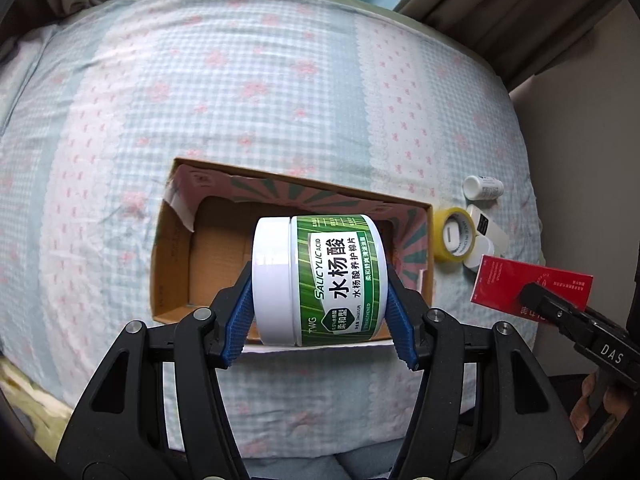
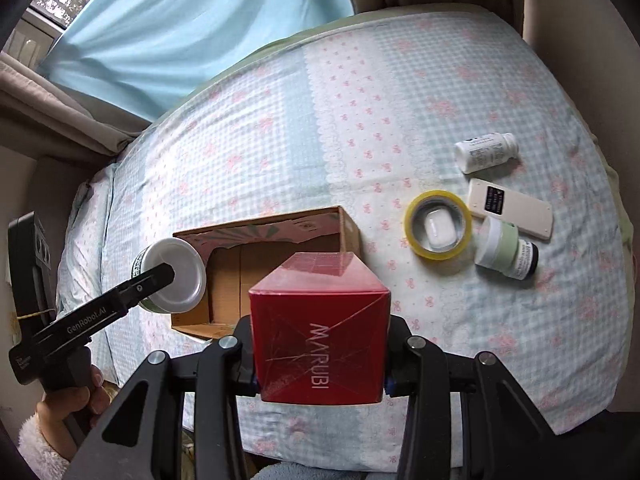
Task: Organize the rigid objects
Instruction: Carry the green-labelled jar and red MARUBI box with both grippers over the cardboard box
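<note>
The left tool (image 1: pixel 320 300) pinches a green-labelled jar (image 1: pixel 320 280) across its ends, one blue pad on the white lid and one on the base, so the jar's long axis runs crosswise between the fingers. The jar hangs directly above the open cardboard box (image 1: pixel 176 240), over its near part, so the coming move looks like a straight drop down. The right tool (image 2: pixel 320 376) is pressed onto a red carton (image 2: pixel 320 332) at its near end, the carton's long axis pointing away from the tool toward the box's right end. Both hands are close to the box; the left is already over the opening, the right sits at its near right corner.

The box lies on the bed (image 1: pixel 240 100), and as far as its floor shows, nothing is in it. To its right on the bed lie a roll of yellow tape (image 2: pixel 438 224) with a small white case (image 2: pixel 438 228) inside its ring, a white remote (image 2: pixel 510 208), a white bottle (image 2: pixel 486 151) on its side, and a small pale green jar (image 2: pixel 504 250).
</note>
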Demonstrator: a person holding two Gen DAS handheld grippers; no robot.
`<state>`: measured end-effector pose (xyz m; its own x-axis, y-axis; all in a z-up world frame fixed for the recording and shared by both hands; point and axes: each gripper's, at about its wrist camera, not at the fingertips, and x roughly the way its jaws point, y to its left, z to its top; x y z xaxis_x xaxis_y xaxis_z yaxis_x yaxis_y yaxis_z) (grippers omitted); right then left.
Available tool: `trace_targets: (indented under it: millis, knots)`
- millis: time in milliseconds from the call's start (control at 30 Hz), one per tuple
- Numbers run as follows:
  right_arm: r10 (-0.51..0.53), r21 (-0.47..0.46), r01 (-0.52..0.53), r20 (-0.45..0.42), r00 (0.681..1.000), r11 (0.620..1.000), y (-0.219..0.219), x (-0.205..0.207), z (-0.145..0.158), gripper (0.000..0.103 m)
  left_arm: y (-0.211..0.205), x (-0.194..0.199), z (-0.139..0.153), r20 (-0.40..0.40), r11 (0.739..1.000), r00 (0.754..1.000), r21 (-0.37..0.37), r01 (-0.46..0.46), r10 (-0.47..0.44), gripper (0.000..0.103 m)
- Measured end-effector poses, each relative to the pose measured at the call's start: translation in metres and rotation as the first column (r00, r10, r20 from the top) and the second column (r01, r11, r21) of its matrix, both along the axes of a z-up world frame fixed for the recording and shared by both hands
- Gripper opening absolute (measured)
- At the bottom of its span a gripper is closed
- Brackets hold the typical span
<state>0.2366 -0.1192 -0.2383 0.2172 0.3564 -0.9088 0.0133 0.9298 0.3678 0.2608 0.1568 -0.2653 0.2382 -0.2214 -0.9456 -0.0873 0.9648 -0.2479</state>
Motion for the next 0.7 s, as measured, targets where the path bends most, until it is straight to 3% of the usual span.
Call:
trace_targets:
  millis: [200, 367, 567, 700]
  knots:
    - [0.039, -0.031, -0.040, -0.045, 0.998, 0.999, 0.067, 0.008, -0.020, 0.038, 0.056, -0.003, -0.035, -0.042, 0.999, 0.999, 0.035, 0.025, -0.024, 0.055]
    - [0.042, -0.063, -0.048, -0.096, 0.994, 0.997, 0.104, 0.019, -0.053, 0.038, 0.079, 0.008, -0.074, -0.091, 0.997, 0.994, 0.030, 0.070, -0.067, 0.054]
    - [0.033, -0.114, -0.052, -0.161, 0.986, 0.992, 0.123, 0.032, -0.094, 0.038, 0.075, 0.026, -0.110, -0.126, 0.987, 0.981, 0.033, 0.155, -0.149, 0.054]
    - [0.084, -0.209, -0.118, -0.166, 0.983, 0.971, 0.131, 0.039, -0.116, 0.038, 0.063, 0.041, -0.129, -0.151, 0.974, 0.965, 0.045, 0.222, -0.213, 0.054]
